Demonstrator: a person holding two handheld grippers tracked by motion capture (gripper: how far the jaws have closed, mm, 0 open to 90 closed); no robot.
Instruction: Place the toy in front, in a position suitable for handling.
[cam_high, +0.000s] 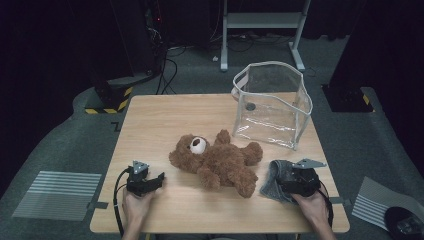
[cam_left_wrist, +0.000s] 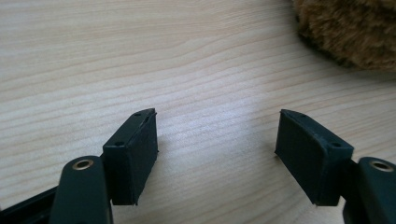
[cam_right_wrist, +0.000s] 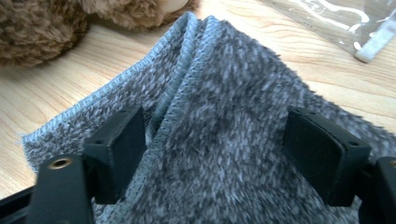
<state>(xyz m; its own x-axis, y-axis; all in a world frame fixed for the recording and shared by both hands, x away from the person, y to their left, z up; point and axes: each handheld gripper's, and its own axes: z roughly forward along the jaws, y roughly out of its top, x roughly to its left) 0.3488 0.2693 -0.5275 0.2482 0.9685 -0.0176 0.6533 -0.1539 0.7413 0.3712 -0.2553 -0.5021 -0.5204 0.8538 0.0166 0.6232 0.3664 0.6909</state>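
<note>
A brown teddy bear (cam_high: 217, 162) lies on its back in the middle of the wooden table (cam_high: 165, 120). My left gripper (cam_high: 159, 181) rests low at the bear's left, jaws open over bare wood (cam_left_wrist: 217, 144); the bear's fur (cam_left_wrist: 345, 32) shows at the top right of the left gripper view. My right gripper (cam_high: 287, 177) sits on a crumpled grey cloth (cam_high: 272, 182) just right of the bear's leg. Its jaws stand wide (cam_right_wrist: 215, 140) with the folded grey cloth (cam_right_wrist: 224, 93) lying between them, and the pads do not clearly press on it.
A clear plastic pouch (cam_high: 272, 105) with white trim stands open at the back right of the table; its edge (cam_right_wrist: 336, 18) lies just beyond the cloth. Cables and a white frame stand on the dark floor behind the table.
</note>
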